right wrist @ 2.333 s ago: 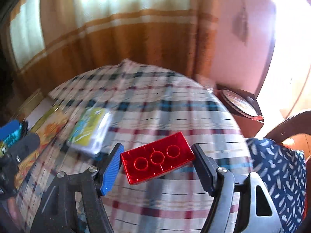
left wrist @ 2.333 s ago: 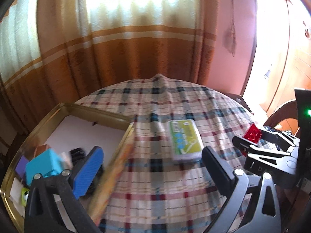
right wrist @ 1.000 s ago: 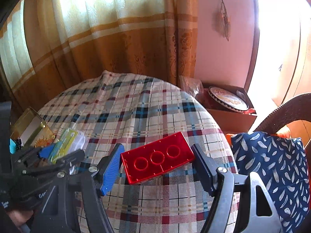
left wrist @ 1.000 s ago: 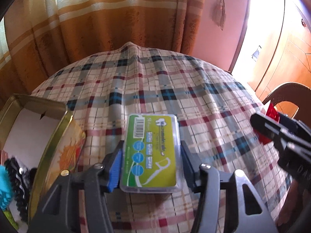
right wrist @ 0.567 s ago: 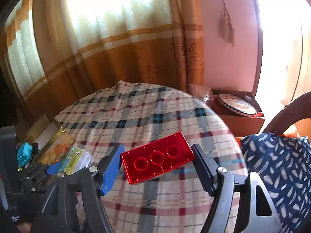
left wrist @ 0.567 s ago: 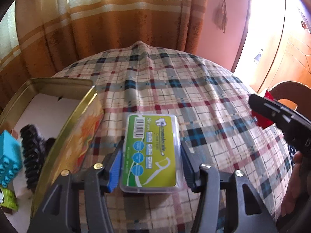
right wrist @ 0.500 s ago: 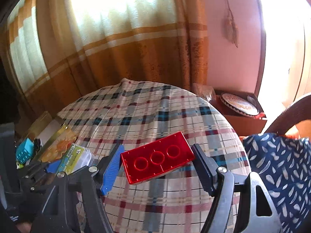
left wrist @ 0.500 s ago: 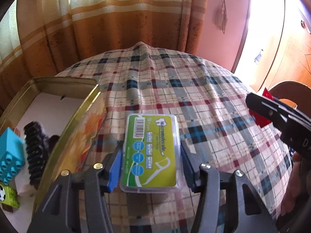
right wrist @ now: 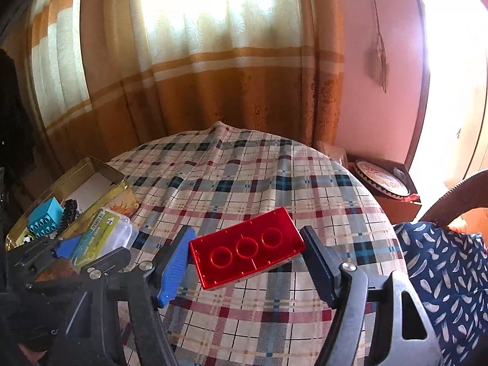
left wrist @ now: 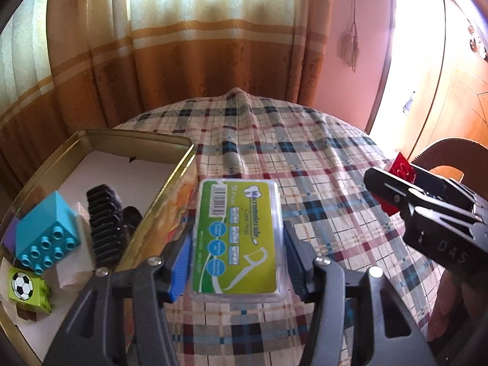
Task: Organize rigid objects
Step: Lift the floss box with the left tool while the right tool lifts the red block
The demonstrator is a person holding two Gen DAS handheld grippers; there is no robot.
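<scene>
1. Left gripper (left wrist: 236, 260) pinches the floss-pick box (left wrist: 238, 239) by its two long sides; I see the blue pad on one side and the dark pad on the other pressed against it.
2. I see the box's long axis run straight forward along the fingers, green label up, barcode at the far end. It is held above the plaid tablecloth (left wrist: 305, 158), just beside the gold tin (left wrist: 170, 189).
3. Inside the tin I see a teal brick (left wrist: 45, 235), a black comb (left wrist: 105, 222) and a small green football block (left wrist: 27, 286).
4. Right gripper (right wrist: 247, 257) clamps the red brick (right wrist: 247, 248) at its two short ends. Its long axis lies across the fingers, tilted with the right end higher, and its three round holes face up.
5. Both grippers are over the table, the right one well apart from the tin.
</scene>
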